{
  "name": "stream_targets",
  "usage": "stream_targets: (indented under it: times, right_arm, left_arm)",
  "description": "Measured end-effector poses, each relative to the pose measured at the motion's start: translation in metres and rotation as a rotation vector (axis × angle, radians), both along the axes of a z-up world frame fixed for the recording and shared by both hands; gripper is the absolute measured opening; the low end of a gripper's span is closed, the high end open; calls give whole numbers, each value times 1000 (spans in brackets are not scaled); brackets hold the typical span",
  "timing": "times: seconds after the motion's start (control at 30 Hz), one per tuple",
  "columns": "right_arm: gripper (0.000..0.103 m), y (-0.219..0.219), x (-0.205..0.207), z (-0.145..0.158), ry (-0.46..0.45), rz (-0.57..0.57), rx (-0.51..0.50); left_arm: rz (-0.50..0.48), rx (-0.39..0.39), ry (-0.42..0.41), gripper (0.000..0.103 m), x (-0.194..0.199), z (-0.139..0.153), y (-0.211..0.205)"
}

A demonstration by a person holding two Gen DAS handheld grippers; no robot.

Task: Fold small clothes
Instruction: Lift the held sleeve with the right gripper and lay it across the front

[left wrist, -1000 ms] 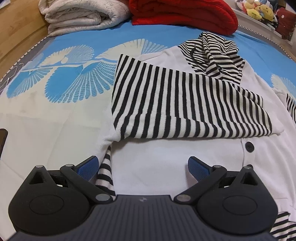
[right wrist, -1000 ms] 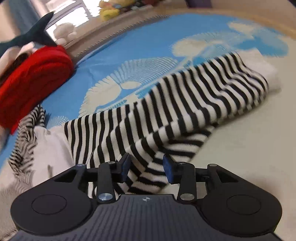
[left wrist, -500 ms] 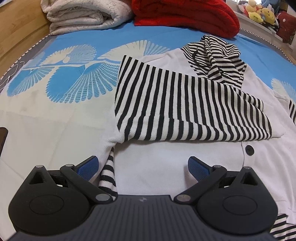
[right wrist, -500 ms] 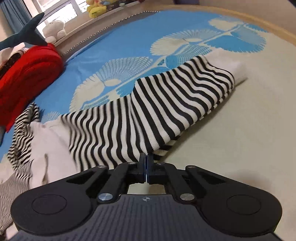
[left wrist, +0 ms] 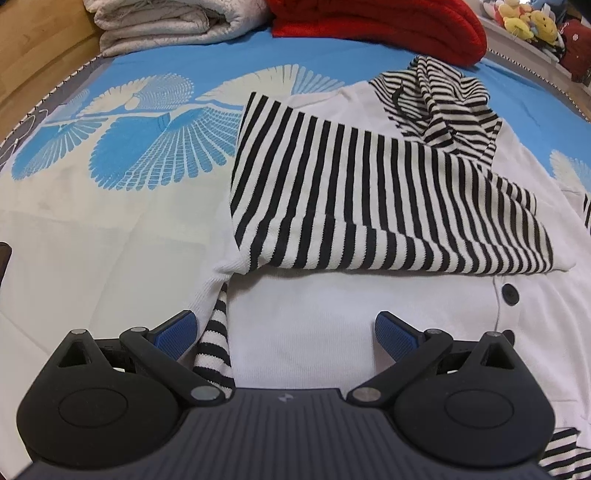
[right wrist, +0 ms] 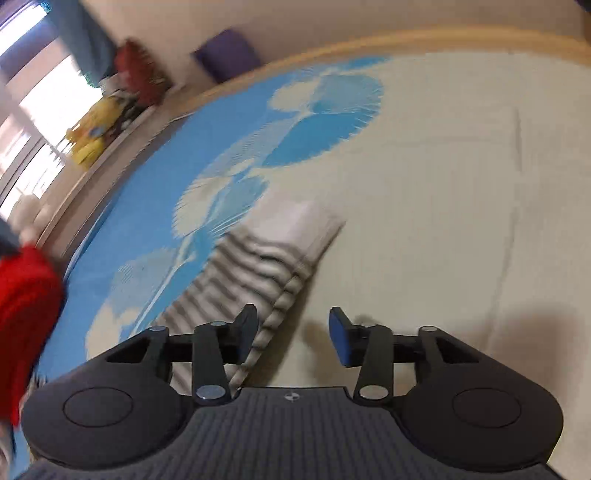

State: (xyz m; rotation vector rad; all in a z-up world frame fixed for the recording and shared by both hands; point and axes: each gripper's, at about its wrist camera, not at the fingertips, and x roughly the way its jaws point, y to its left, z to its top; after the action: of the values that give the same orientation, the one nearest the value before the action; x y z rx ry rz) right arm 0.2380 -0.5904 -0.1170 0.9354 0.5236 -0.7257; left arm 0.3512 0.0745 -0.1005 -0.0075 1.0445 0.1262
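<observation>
A small white cardigan (left wrist: 314,317) with black buttons lies on the bed. Its black-and-white striped sleeve (left wrist: 369,206) is folded across the chest, and the striped hood (left wrist: 436,99) lies beyond it. My left gripper (left wrist: 284,334) is open and empty, low over the white front, with a striped hem strip (left wrist: 216,350) beside its left finger. In the blurred right wrist view, my right gripper (right wrist: 293,332) is open and empty, with the other striped sleeve (right wrist: 255,266) stretched out just left of it.
The bedspread (left wrist: 110,229) is cream with blue fan patterns. A red blanket (left wrist: 376,22) and a folded white quilt (left wrist: 166,22) lie at the far end. Plush toys (left wrist: 524,22) sit on a ledge at the far right. A wooden frame (right wrist: 443,40) borders the bed.
My right gripper was shut on the striped sleeve half a second ago; it has let go, opened, and swung right. The left gripper has hardly moved.
</observation>
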Motion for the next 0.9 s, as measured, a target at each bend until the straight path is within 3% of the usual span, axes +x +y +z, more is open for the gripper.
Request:
stream_targets:
  times: [0.13,0.17,0.2,0.3,0.4,0.43,0.5,0.6,0.63,0.67,0.8,0.9]
  right_arm:
    - [58,-28,20,-17,-89,-46,64]
    - [52,-32,26,-17,-99,-51,63]
    - [7,-35,35,-16,-88,-56,42]
    - [7,-34,57,7,-90,12,-90]
    - [7,-31,42,45,-280,32,-217]
    - [7,-33,34,48,-306,19,-239]
    - [7,-39,22,37,-253,-31,-234]
    - [9,-53,15,-14,-62,-106,-90]
    - [10,-56,12,-31,-37,-127,-29]
    - [8,-53,6,-38,-86,-140,-46]
    - [15,-54,14,-27,-54,-110,-78]
    - [11,-53,22,-13,-33,-105,-99]
  left_arm:
    - [3,45,-4,103,4,-5,-1]
    - [6,54,-5,103,6,-6,-1]
    - [8,63,-8,103,7,-7,-1]
    - [10,85,-29,103,9,-7,-2]
    - [19,110,-48,103,10,-6,-2]
    - [21,105,-45,103,11,-7,-1]
    - [24,96,-37,103,13,-8,0]
    - [19,89,-19,103,13,-12,0]
    - [20,84,-16,103,13,-13,1]
    - [21,78,-18,103,12,-12,2]
    - [49,58,-42,103,13,-6,9]
    - [111,66,-65,103,21,2,25]
